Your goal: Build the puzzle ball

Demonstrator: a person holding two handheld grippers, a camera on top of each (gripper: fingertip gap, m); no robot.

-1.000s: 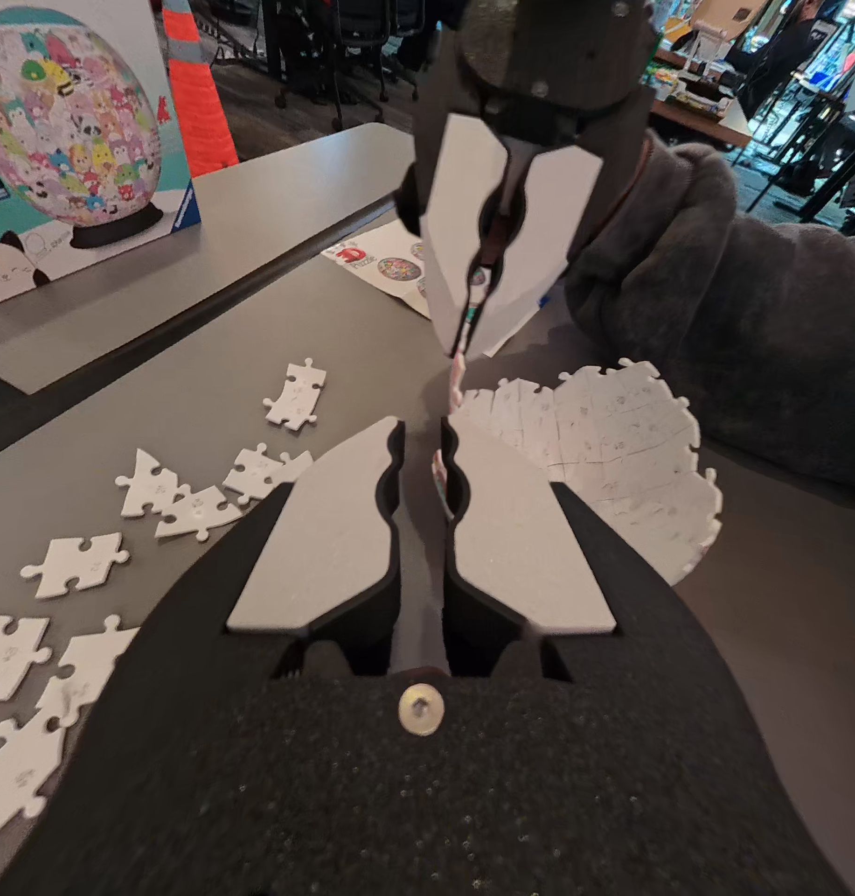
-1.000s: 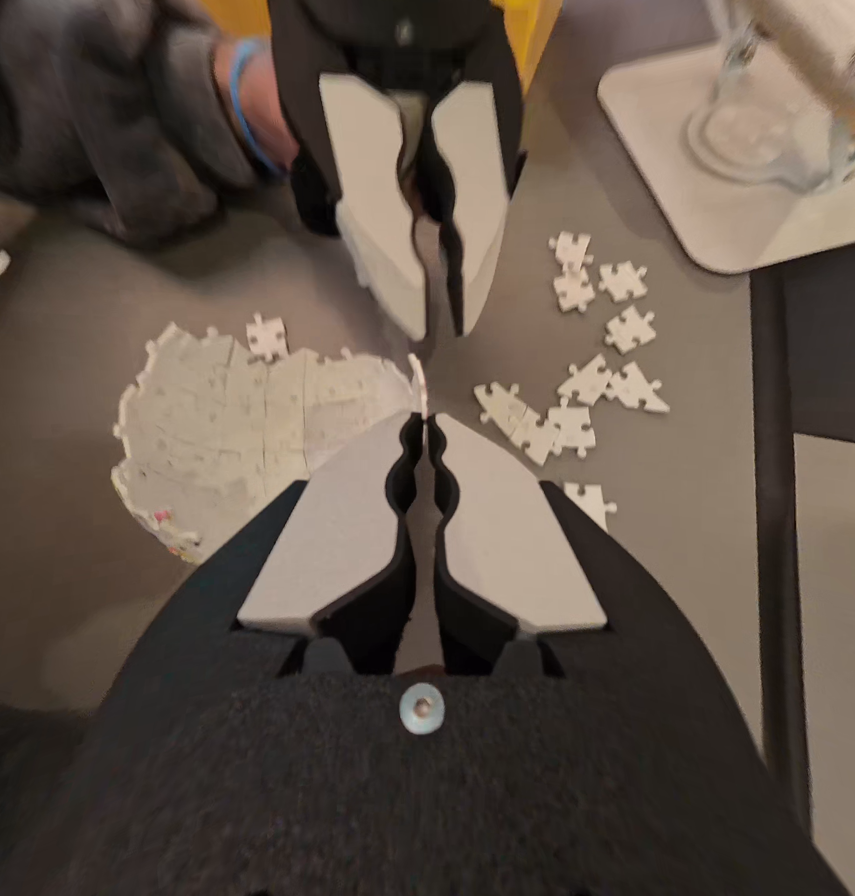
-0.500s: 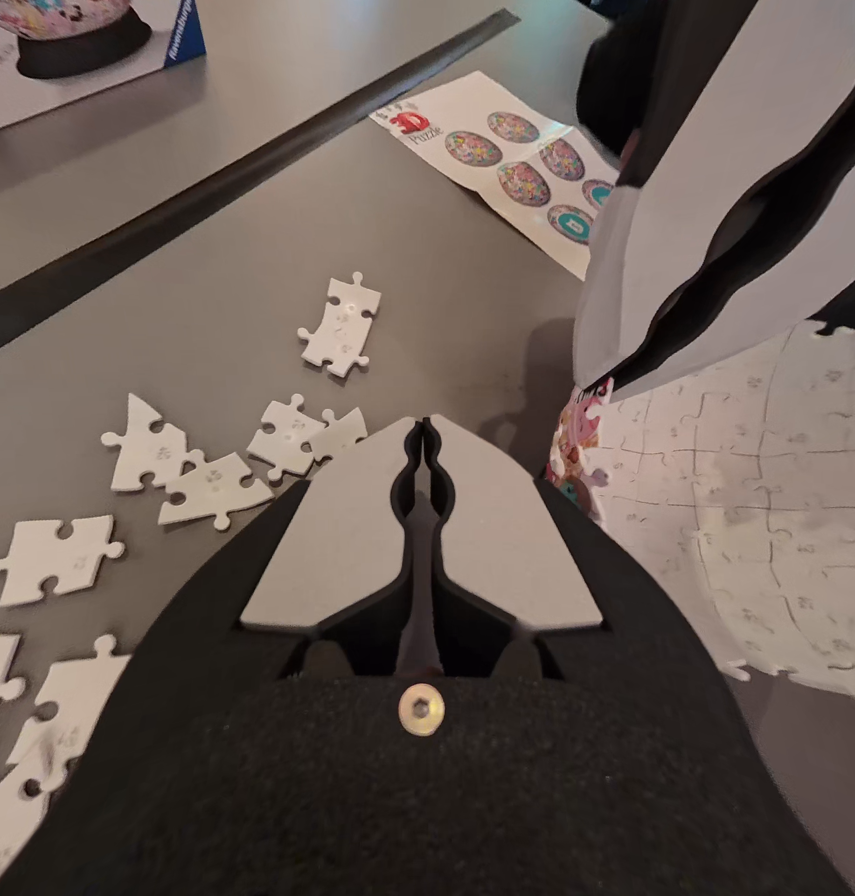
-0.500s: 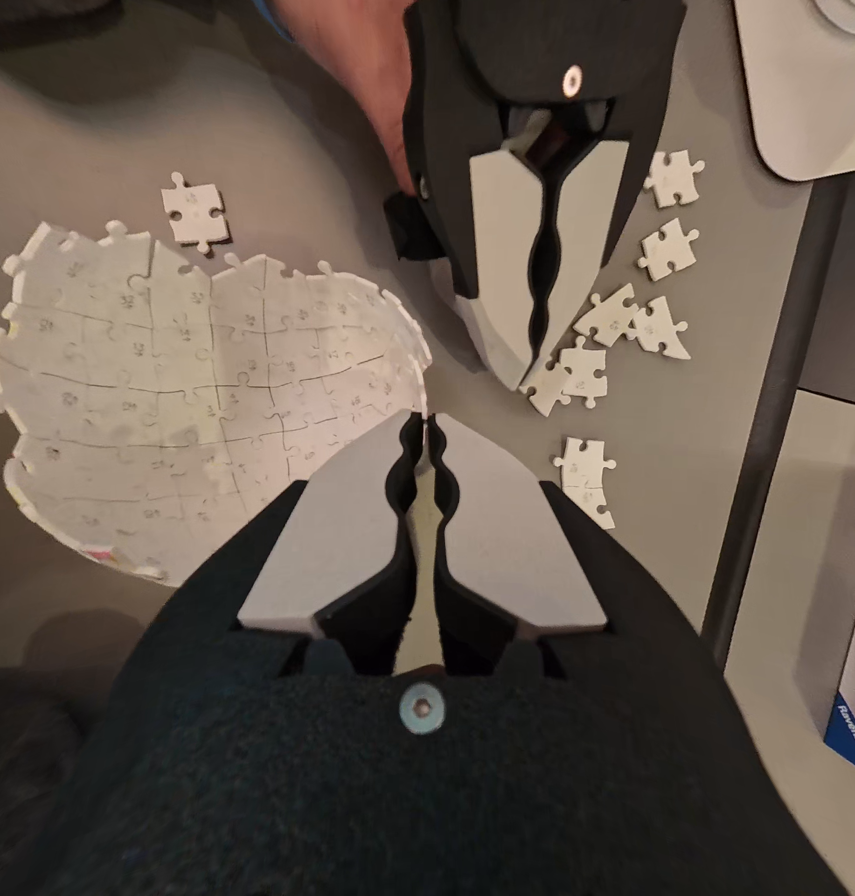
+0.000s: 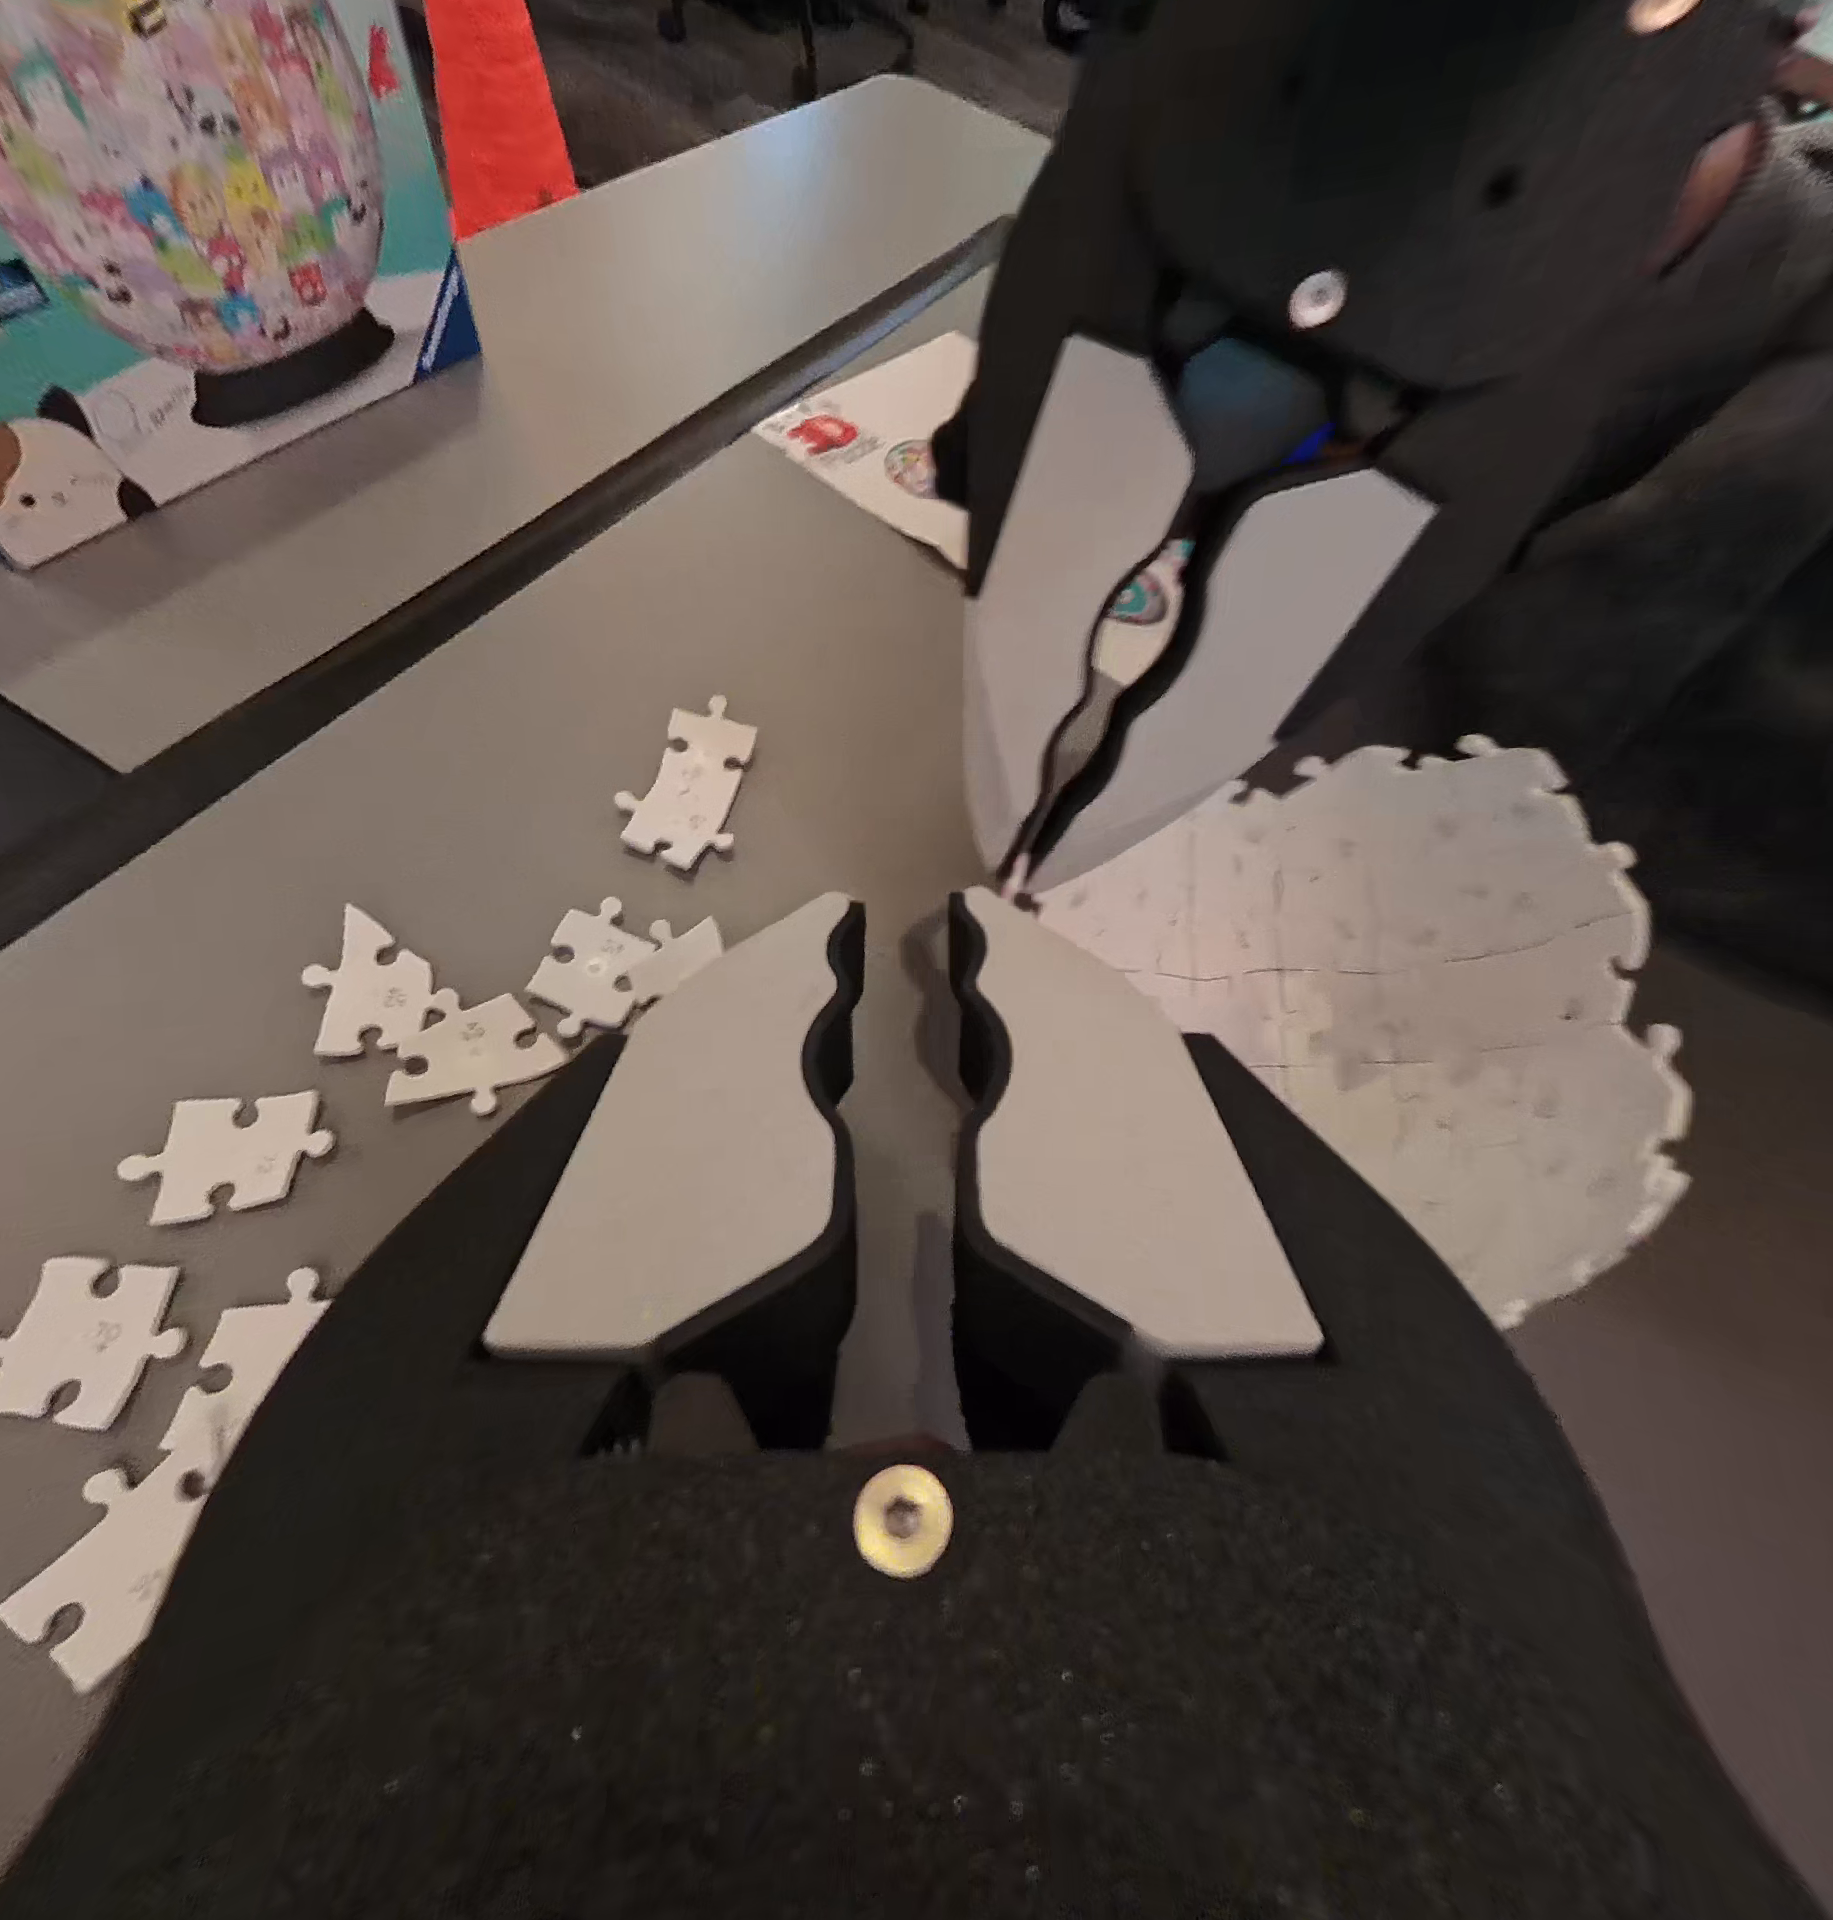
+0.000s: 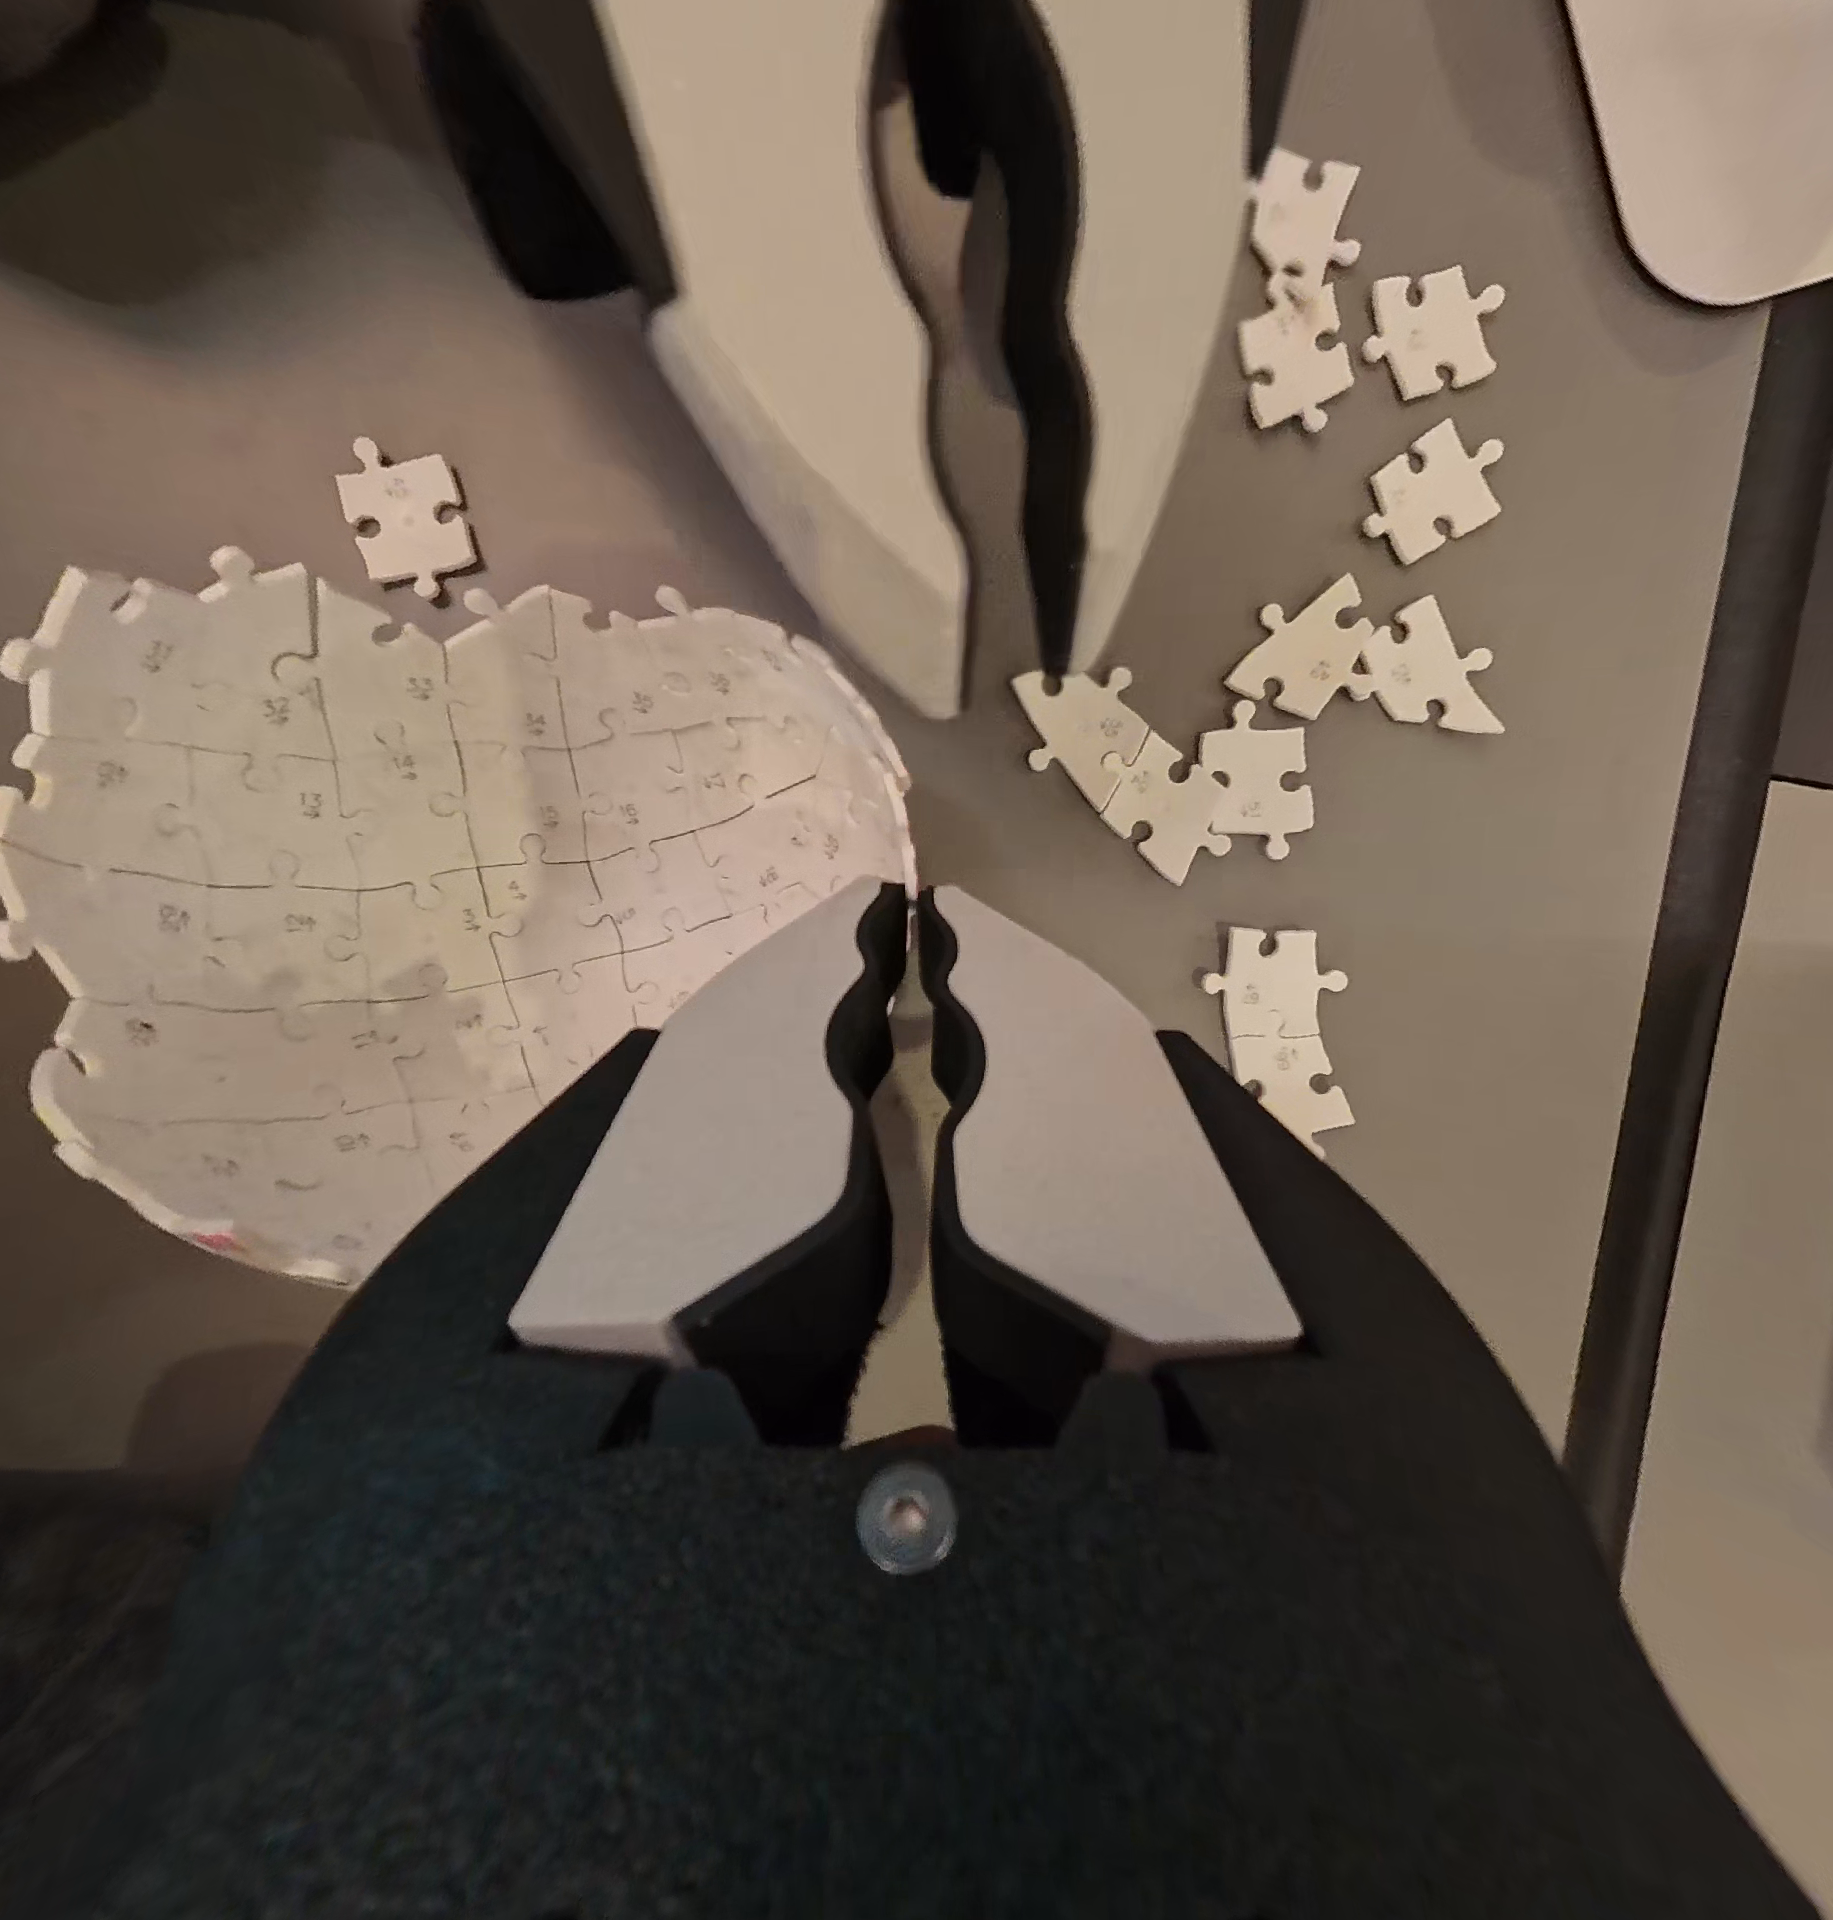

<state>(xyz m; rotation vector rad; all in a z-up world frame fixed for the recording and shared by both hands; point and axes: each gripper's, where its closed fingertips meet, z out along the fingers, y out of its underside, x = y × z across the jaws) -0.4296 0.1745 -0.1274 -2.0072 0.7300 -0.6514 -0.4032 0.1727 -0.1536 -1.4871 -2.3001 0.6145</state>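
Puzzle ball shell (image 6: 392, 883), half-built, rests on our worktop (image 5: 808, 623), its rim clamped by our right tongs (image 6: 913, 894), beside our slightly parted, empty left tongs (image 5: 904, 909).

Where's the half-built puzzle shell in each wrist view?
Left wrist view: puzzle shell sits right of centre, beyond the left gripper, its near edge under the right gripper.
Right wrist view: it fills the left half, its right edge pinched in the right gripper.
Shared landmark: the loose pieces on the grey table, beside the shell.
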